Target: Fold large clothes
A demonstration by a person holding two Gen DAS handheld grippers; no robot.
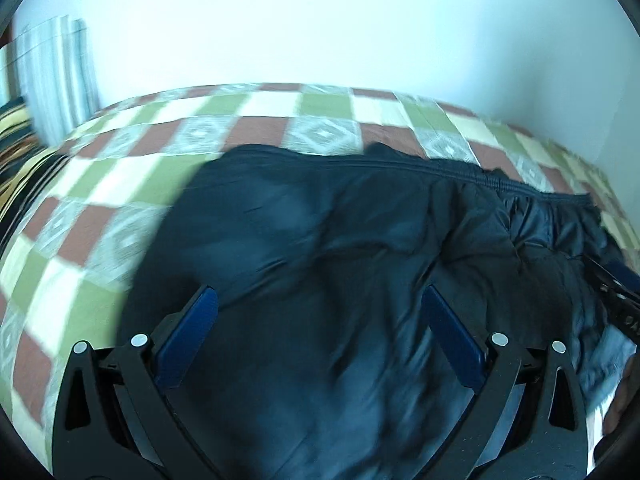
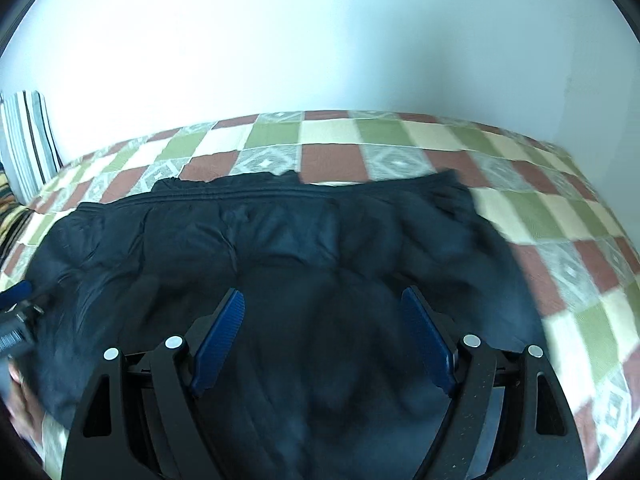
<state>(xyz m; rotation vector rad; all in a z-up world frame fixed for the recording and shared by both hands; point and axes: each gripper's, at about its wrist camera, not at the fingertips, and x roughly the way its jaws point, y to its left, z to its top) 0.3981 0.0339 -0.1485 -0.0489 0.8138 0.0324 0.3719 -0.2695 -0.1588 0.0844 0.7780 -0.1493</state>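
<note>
A large dark navy puffer jacket (image 1: 340,240) lies spread on a checked bedspread (image 1: 120,184), its zipped edge running along the far side. My left gripper (image 1: 320,296) hangs above the jacket's left part, jaws wide apart, nothing between the blue pads. In the right wrist view the same jacket (image 2: 280,248) fills the middle. My right gripper (image 2: 322,300) is above its right part, open and empty. The right gripper's tip shows at the right edge of the left wrist view, and the left one at the left edge of the right wrist view.
The bedspread (image 2: 540,208) has green, cream and red-brown squares and runs up to a white wall (image 2: 320,40). A striped pillow (image 2: 28,140) leans at the far left. A patterned blanket (image 1: 16,152) lies at the left edge. A hand (image 2: 22,404) shows low on the left.
</note>
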